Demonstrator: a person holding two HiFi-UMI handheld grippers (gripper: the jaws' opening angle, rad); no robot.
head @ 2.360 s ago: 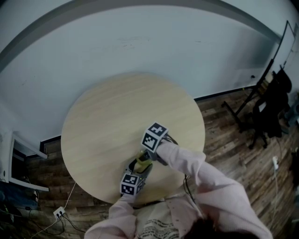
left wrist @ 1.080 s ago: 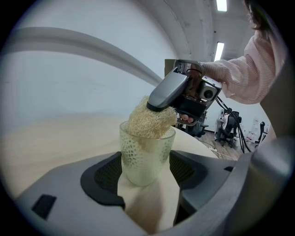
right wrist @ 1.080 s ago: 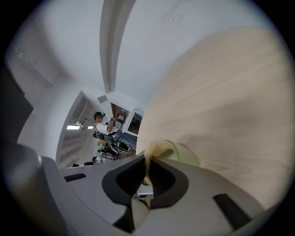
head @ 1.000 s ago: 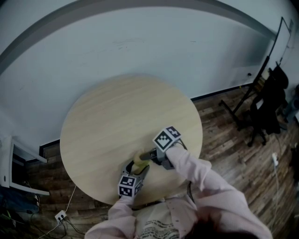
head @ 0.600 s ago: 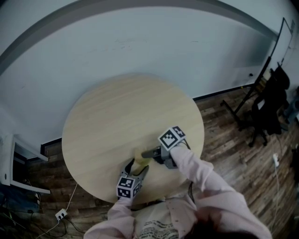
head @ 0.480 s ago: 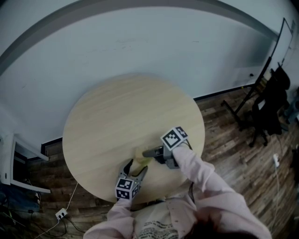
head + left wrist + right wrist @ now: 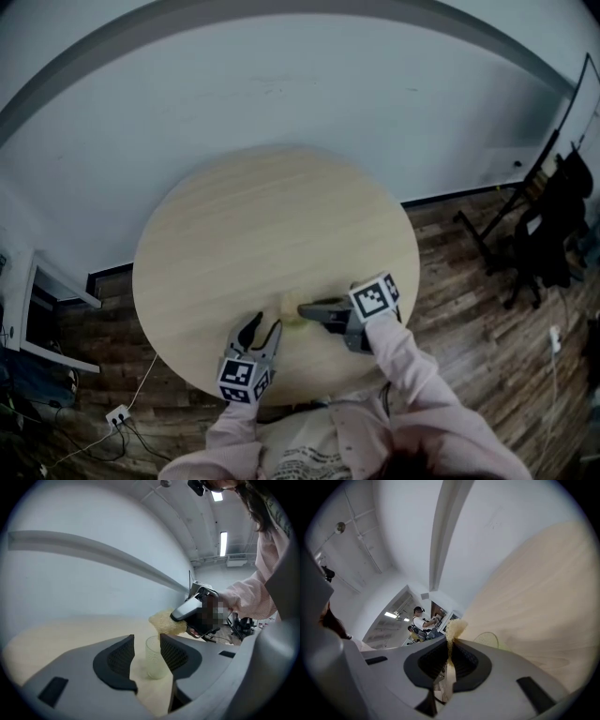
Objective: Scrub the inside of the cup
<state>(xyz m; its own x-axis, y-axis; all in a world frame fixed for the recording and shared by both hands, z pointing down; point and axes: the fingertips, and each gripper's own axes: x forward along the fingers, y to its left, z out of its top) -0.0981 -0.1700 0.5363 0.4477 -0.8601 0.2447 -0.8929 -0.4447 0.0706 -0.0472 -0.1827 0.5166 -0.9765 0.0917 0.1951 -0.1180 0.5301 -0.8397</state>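
Tipping: cup (image 7: pixel 156 660) stands unheld beyond the left gripper (image 7: pixel 146 639), whose released fingers have just narrowed on nothing. The right gripper (image 7: pixel 450 645) — fingers clamping the sponge (image 7: pixel 456 627) — could knock it over.

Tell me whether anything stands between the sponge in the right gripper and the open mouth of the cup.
Nothing visible does. The sponge, pinched in the right gripper, hangs just above the cup, which stands upright on the table with its mouth uncovered.

1 cup (image 7: pixel 154 658) is stood on the table (image 7: pixel 272 225) near the edge closest to the person, and the sponge (image 7: pixel 166 620) is held just over its rim in the right gripper (image 7: pixel 302 307).
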